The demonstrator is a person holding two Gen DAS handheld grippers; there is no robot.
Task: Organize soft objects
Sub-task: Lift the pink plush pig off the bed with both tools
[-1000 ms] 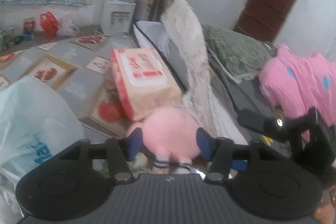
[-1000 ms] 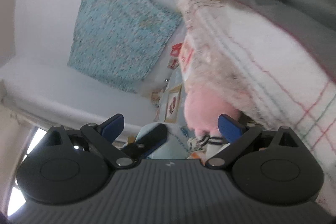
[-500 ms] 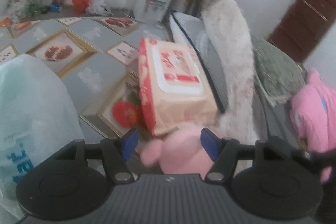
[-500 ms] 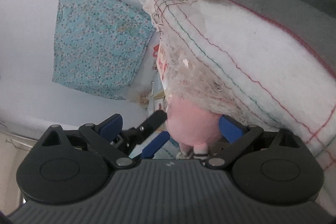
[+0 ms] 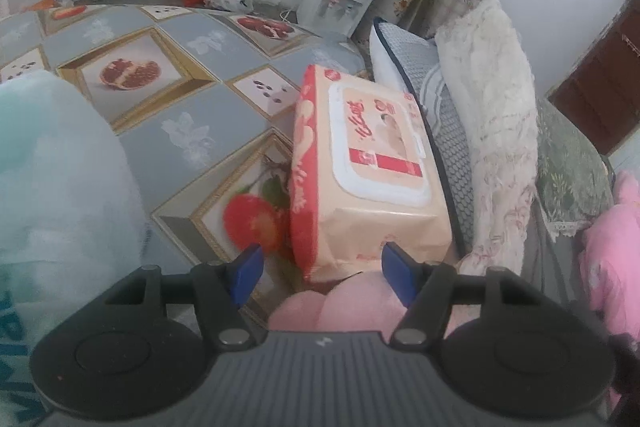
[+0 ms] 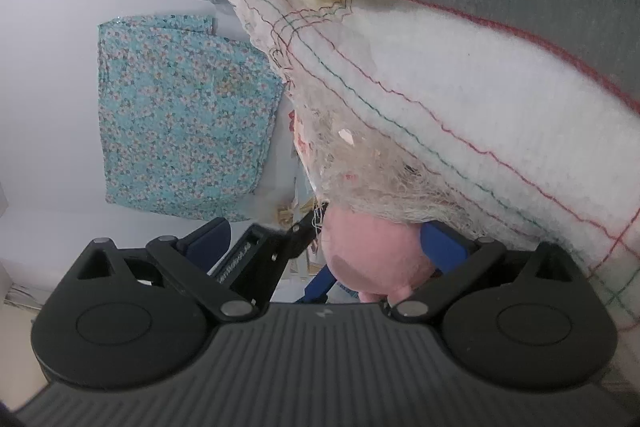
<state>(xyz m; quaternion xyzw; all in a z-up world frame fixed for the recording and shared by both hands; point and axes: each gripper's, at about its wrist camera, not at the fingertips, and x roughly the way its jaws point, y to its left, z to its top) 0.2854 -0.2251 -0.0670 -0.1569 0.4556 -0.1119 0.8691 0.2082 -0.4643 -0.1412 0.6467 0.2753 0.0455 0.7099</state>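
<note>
A frayed white quilt (image 6: 460,115) stitched in red and green lines fills the space above and right of the right tongs (image 6: 320,247). A peach-and-red wipes pack (image 5: 372,167) lies just ahead of the left tongs (image 5: 322,269) on the fruit-patterned floor (image 5: 192,131). The pink plush toy (image 5: 352,301), round and fuzzy, sits low between the left tongs, about half open, its far pad touching the toy. The right tongs stand wide, one pad against the toy; whether they grip, I cannot tell.

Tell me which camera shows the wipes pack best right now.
The left wrist view: the wipes pack lies whole on the patterned floor, lid label facing up, just beyond the left gripper. The right wrist view shows no clear sight of it behind the frayed blanket.
</note>
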